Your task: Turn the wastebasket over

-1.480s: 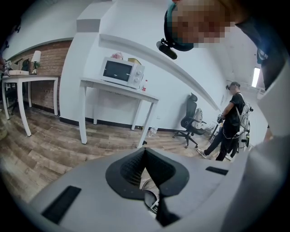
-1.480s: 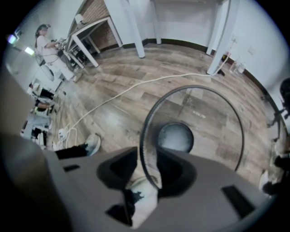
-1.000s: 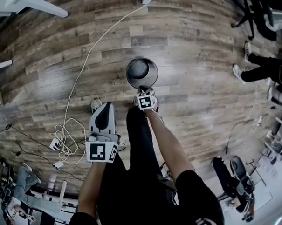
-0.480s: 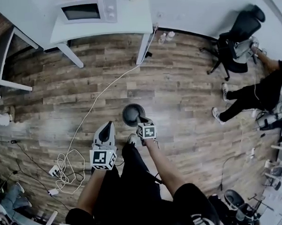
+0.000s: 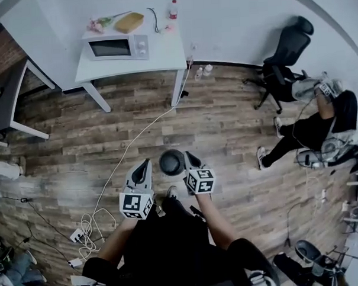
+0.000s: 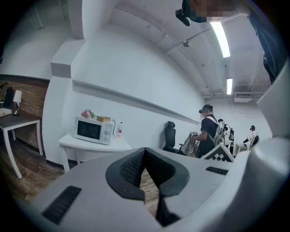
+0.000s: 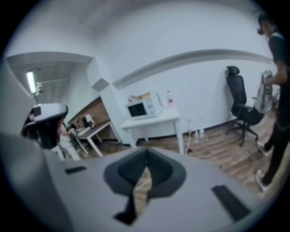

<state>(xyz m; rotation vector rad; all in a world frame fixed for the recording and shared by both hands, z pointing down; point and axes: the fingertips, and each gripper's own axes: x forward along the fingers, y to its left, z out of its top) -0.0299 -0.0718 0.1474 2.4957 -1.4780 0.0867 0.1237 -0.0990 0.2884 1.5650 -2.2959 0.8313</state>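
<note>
The wastebasket (image 5: 172, 162) is a dark round bin that stands on the wooden floor just ahead of the person's feet. I cannot tell whether its mouth or its base faces up. My right gripper (image 5: 186, 154) hangs in the air just right of it, high above the floor. Its jaws are shut with nothing between them (image 7: 146, 152). My left gripper (image 5: 145, 162) hangs to the bin's left, also shut and empty (image 6: 145, 149). Neither gripper view shows the bin; both look out level across the room.
A white table (image 5: 163, 54) with a microwave (image 5: 115, 47) stands by the far wall. A white cable (image 5: 126, 150) runs from it across the floor to a heap of leads (image 5: 88, 232). A black office chair (image 5: 285, 58) and a seated person (image 5: 320, 127) are at the right.
Both grippers have lifted well up from the floor, and the head view has risen with them. The right gripper, earlier at the bin's rim, is now off it. The bin stays on the floor.
</note>
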